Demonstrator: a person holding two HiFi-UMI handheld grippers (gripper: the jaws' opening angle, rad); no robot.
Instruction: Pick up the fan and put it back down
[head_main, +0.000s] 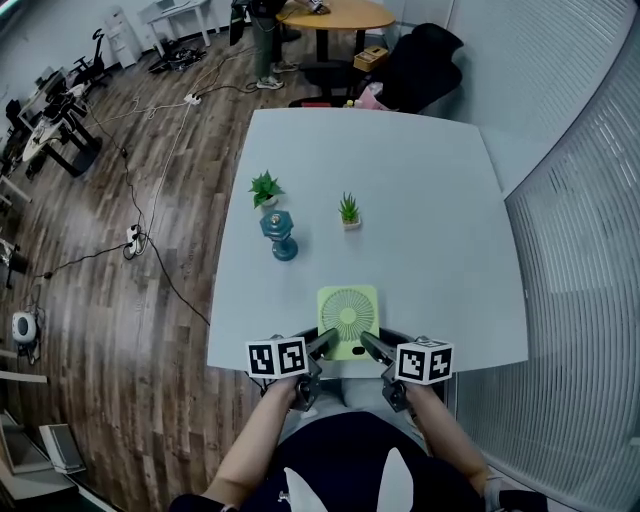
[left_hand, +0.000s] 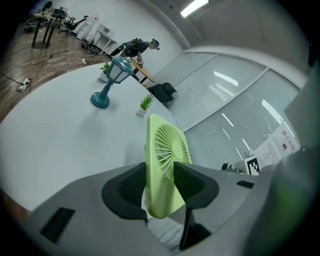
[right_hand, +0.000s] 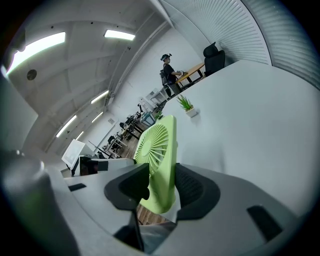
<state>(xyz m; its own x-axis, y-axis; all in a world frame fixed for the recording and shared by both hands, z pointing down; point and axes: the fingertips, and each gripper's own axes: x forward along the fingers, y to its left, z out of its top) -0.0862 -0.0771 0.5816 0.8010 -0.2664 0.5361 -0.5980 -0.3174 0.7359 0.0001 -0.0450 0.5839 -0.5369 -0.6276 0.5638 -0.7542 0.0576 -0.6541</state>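
A light green square fan with a round grille is at the near edge of the white table, its face turned up toward the head camera. My left gripper is shut on its near left corner and my right gripper on its near right corner. In the left gripper view the fan stands edge-on between the dark pads of the left gripper, which press on both faces. The right gripper clamps the fan the same way. Whether the fan rests on the table is hidden.
A teal lantern ornament stands left of centre on the table. Two small potted plants sit behind it. Beyond the table are a black chair, a round wooden table and a standing person. Cables lie on the wooden floor at the left.
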